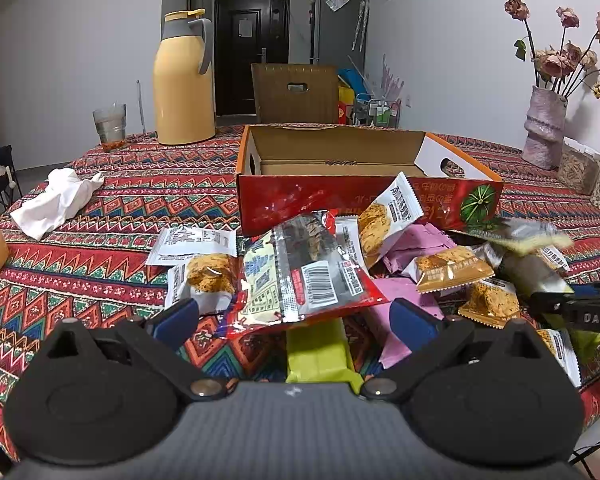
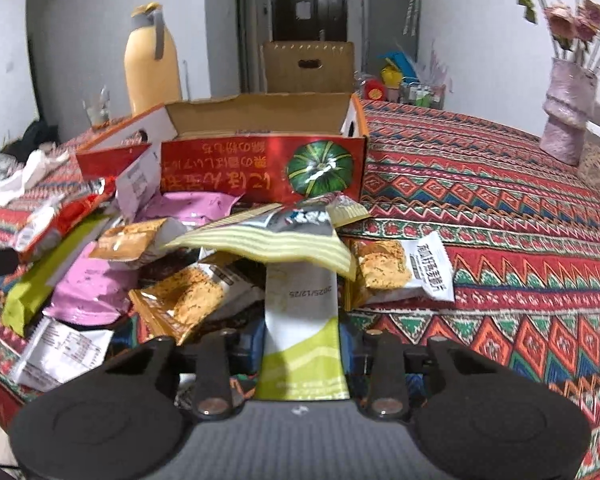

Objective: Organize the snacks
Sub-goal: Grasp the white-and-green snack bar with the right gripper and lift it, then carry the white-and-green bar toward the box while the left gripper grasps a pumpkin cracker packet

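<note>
Snacks (image 1: 324, 276) — right tongs (image 2: 300, 344) (clamped).

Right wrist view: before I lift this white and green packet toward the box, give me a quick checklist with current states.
1. Right tool closed on the white and green packet: ok, the packet sits pinched between its fingers.
2. Packet free to lift: not ok, a striped packet lies across its far end.
3. Red cardboard box open on top: ok.
4. Room inside the box: ok, its floor shows bare in the left wrist view.
5. Left tool out of the way: ok, open over the pile's other side.
6. Path to the box clear: cannot tell, snacks are heaped against its front.
</note>
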Motion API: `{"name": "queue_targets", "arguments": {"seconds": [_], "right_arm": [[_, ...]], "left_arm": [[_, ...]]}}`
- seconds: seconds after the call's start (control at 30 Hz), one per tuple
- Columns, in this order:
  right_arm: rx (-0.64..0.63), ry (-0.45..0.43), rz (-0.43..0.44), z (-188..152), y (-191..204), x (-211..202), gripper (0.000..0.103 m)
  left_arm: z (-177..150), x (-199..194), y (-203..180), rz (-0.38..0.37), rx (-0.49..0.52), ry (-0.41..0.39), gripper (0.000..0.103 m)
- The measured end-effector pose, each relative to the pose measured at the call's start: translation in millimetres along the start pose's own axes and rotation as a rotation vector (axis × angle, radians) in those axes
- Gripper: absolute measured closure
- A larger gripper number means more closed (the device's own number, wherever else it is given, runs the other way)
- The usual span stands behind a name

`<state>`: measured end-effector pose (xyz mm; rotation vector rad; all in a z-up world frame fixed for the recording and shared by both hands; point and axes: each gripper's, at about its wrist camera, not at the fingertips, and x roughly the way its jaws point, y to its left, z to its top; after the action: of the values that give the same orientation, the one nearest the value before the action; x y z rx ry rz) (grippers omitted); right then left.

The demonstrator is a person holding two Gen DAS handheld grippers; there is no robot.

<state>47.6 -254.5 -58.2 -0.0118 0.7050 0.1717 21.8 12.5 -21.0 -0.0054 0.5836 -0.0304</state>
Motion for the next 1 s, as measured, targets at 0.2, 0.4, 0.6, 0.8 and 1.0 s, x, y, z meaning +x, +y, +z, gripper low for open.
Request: {"name": "queue_targets", "arguments": {"seconds": [0.2, 0.4, 0.6, 0.8, 1.0], "right_arm": [[0.061, -0.084, -0.004, -4, -5, -26, 0.069], [0.068, -0.153, -0.004, -3, 0, -52, 0.069], [0.048, -0.238, -0.010, 4, 12, -83, 0.069], [0.031, -0.309, -0.030, 15, 15, -106, 0.069], [0.034, -0.298, -0.050, 21, 13, -94, 0.069]], "left_arm": [[-1, -2, 3, -0.002, -0.010, 0.005, 0.000], [-1, -8, 5, -0.003, -0.018, -0.005, 0.000], [-1, -17, 10, 0.001, -0.028, -0.024, 0.000], [5, -25, 22, 0.030, -0.043, -0.050, 0.000], [17, -11, 41, 0.098, -0.038, -0.030, 0.000]]}}
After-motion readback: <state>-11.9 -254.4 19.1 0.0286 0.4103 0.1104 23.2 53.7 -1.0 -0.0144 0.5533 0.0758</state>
